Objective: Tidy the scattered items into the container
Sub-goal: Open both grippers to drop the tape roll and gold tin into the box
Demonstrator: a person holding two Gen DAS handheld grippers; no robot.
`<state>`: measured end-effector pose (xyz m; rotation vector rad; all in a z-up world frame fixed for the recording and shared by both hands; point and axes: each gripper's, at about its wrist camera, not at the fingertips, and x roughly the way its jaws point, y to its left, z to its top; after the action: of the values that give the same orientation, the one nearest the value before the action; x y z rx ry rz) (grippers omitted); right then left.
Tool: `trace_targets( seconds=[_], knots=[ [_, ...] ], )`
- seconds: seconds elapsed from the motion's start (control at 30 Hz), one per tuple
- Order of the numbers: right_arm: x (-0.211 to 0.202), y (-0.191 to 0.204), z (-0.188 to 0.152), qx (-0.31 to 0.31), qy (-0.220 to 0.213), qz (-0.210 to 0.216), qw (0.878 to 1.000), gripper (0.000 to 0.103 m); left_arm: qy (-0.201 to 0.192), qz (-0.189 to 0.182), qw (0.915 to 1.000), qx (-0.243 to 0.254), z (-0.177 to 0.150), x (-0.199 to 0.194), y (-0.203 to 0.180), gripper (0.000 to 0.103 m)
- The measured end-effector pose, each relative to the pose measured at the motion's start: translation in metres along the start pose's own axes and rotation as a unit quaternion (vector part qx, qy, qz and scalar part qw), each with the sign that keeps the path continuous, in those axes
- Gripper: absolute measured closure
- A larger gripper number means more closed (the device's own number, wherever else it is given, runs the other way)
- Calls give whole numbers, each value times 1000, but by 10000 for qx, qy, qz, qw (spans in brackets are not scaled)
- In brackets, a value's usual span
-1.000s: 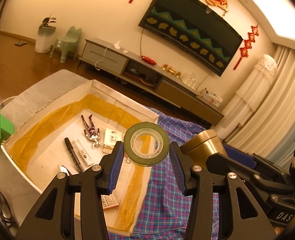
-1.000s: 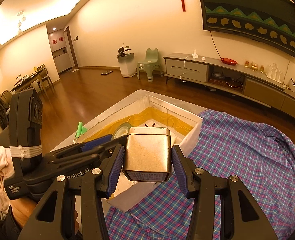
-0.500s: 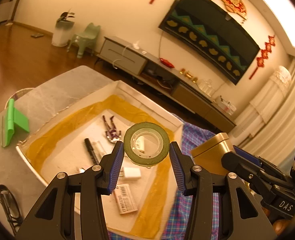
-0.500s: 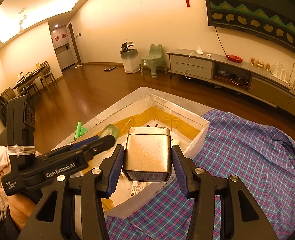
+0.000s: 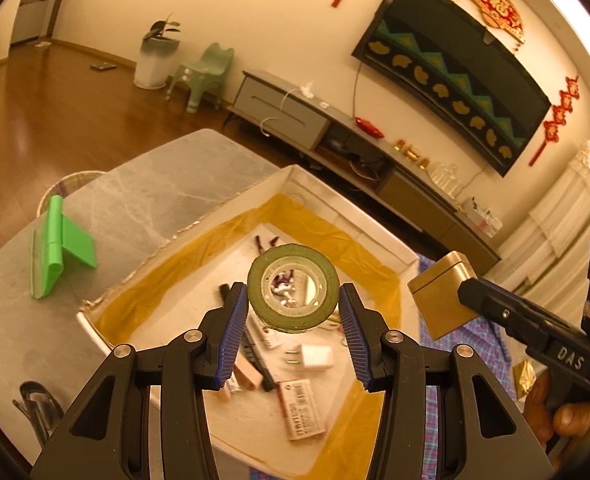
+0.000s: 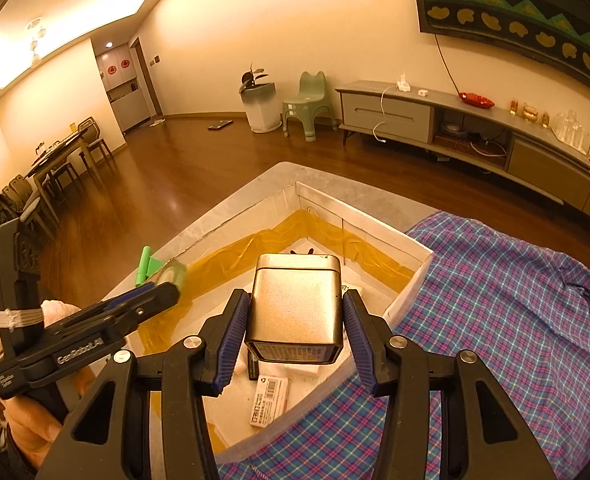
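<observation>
My left gripper (image 5: 293,312) is shut on a green roll of tape (image 5: 293,289), held upright above the inside of the white cardboard box (image 5: 347,206). My right gripper (image 6: 296,322) is shut on a gold metal tin (image 6: 295,304), which hangs over the box's near right wall (image 6: 409,292). The left wrist view shows that tin (image 5: 439,296) at the right, over the box's right rim. In the box lie a white charger (image 5: 313,356), a labelled small pack (image 5: 303,408), a black pen (image 5: 255,352) and a toy figure, partly hidden behind the tape.
The box sits on a grey marble table (image 5: 143,196). A green stand (image 5: 61,246) lies left of the box, and black glasses (image 5: 39,404) rest at the table's near left. A blue plaid cloth (image 6: 507,320) covers the table right of the box.
Both grippers have moved over the box with their loads. The tape now hangs above the box's middle, and the tin has come forward over the near right wall.
</observation>
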<state>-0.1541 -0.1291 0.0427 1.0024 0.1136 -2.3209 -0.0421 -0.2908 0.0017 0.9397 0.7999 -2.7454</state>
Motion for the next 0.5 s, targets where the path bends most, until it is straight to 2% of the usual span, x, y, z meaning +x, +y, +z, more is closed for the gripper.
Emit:
trace_targets(
  seconds=[0.17,0.37,0.5],
  knots=[
    [23,-7,9,86,154,29,9998,53,34,128,9999,74,2,3,6,55],
    [51,-16,23,64,313,-106,9994,53,57,384,9970,672,1,14,-10,55],
    [69,-24,30,4,431,-272,9987,53,-60,374,9972,645,16,21,-15,55]
  ],
)
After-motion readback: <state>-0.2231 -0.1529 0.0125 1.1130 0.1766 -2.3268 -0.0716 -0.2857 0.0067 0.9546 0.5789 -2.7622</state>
